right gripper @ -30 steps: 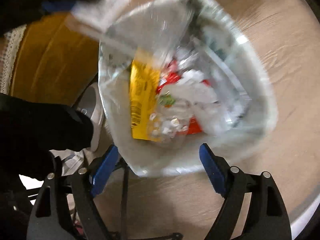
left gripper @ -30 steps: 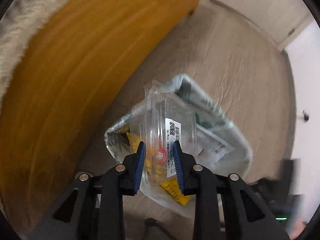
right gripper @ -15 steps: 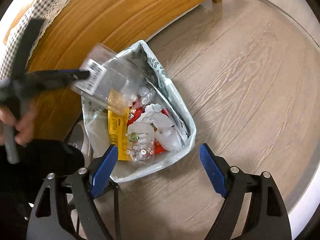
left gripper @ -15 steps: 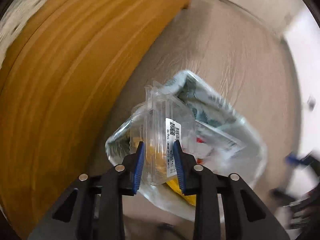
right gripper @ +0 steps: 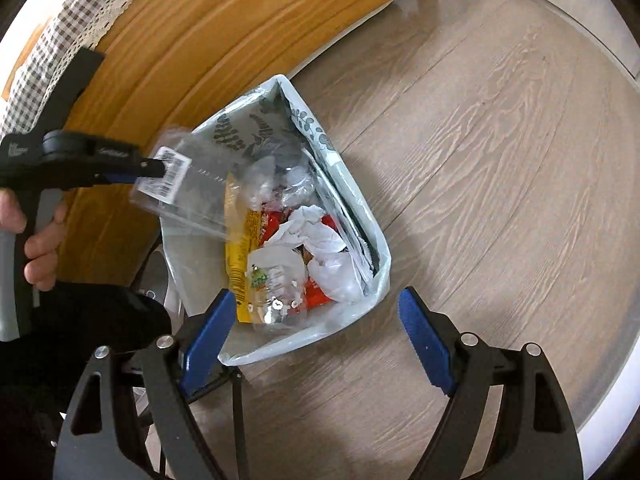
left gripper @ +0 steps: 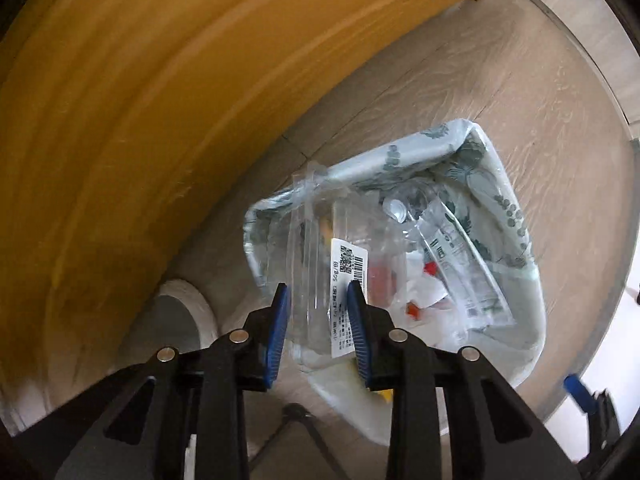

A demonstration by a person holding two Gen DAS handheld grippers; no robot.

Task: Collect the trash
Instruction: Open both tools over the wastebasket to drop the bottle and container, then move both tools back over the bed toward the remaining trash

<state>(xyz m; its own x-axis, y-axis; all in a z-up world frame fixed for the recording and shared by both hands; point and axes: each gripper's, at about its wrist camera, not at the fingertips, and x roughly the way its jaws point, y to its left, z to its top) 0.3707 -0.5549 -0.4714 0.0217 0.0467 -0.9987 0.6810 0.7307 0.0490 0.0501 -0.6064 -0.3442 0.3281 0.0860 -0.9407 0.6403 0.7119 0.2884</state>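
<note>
Left gripper (left gripper: 318, 322) clamped on clear plastic container (left gripper: 340, 264), barcode label reading "50g", over trash bin (right gripper: 376, 272); right gripper (right gripper: 316, 340) agape, bin at twelve o'clock.

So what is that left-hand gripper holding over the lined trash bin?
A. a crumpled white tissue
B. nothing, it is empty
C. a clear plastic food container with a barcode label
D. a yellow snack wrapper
C: the left gripper is clamped on a clear plastic food container bearing a white barcode label, held above the lined trash bin; the yellow snack wrapper and crumpled white tissue already lie in the bin.
</note>
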